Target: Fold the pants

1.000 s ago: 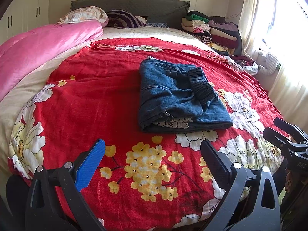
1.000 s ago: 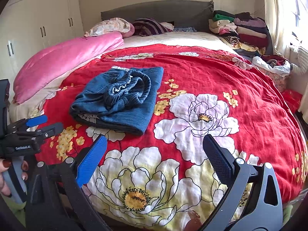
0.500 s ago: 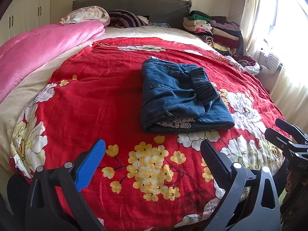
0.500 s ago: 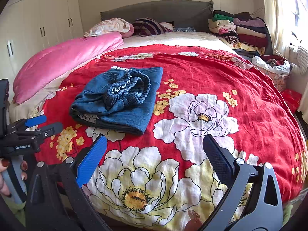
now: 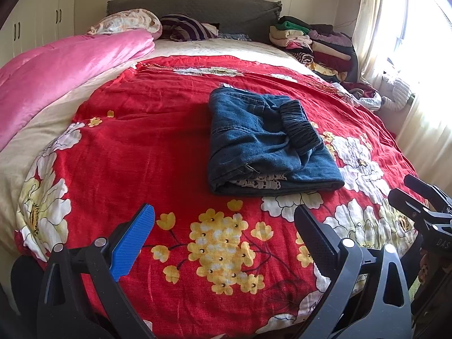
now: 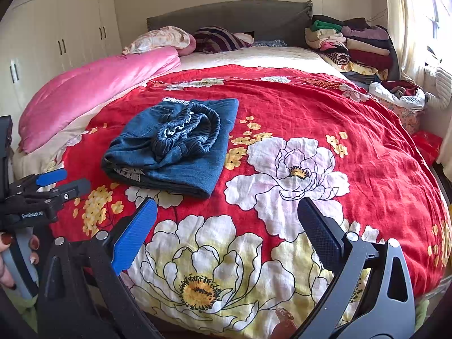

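Your left tongs (image 5: pixel 224 226) and right tongs (image 6: pixel 227 220) both hang spread and empty. The folded blue denim pants (image 5: pixel 262 144) lie ahead of them on the red flowered bedspread (image 5: pixel 147 141), well apart.

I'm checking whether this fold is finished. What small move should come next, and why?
Probably tuck the elastic waistband flat with the right gripper. The pants already lie folded on the bedspread, but the waistband bunches up on top. Both the right and the left gripper are open, empty and short of the pants.
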`<control>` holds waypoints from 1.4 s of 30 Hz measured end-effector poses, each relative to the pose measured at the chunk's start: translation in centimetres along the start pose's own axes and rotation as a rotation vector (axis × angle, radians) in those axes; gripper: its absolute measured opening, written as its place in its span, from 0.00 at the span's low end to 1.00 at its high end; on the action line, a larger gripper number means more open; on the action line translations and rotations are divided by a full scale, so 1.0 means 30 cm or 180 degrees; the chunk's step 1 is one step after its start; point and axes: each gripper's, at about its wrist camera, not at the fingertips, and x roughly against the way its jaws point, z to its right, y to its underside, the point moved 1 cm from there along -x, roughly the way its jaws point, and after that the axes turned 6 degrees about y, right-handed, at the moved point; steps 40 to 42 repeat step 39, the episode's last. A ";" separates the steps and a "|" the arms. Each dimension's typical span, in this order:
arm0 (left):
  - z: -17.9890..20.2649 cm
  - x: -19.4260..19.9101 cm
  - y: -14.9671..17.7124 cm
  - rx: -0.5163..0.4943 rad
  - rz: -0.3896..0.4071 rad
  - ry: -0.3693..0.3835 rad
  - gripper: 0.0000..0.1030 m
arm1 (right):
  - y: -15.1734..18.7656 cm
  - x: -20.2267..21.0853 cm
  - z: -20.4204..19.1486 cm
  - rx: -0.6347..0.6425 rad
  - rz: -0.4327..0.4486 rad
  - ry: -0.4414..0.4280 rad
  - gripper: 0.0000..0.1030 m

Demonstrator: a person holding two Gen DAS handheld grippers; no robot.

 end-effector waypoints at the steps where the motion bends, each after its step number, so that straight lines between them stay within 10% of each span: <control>1: 0.000 0.000 0.000 0.0003 0.0000 -0.0005 0.96 | 0.000 0.000 0.000 0.0000 -0.0001 0.0002 0.91; 21: -0.005 0.003 -0.004 -0.0012 -0.0028 -0.0056 0.96 | 0.003 -0.008 0.012 -0.0020 -0.0033 0.0023 0.91; 26: -0.080 -0.004 -0.028 0.0206 -0.0066 -0.0416 0.96 | 0.007 -0.030 0.058 -0.0164 -0.0032 0.0141 0.91; 37: -0.642 -0.237 -0.371 0.0570 -0.0093 -0.1357 0.96 | -0.129 -0.235 0.667 -0.0754 -0.0241 0.1287 0.91; 42: -0.714 -0.314 -0.420 0.0627 -0.0160 -0.1341 0.96 | -0.170 -0.312 0.804 -0.0934 -0.0320 0.1350 0.91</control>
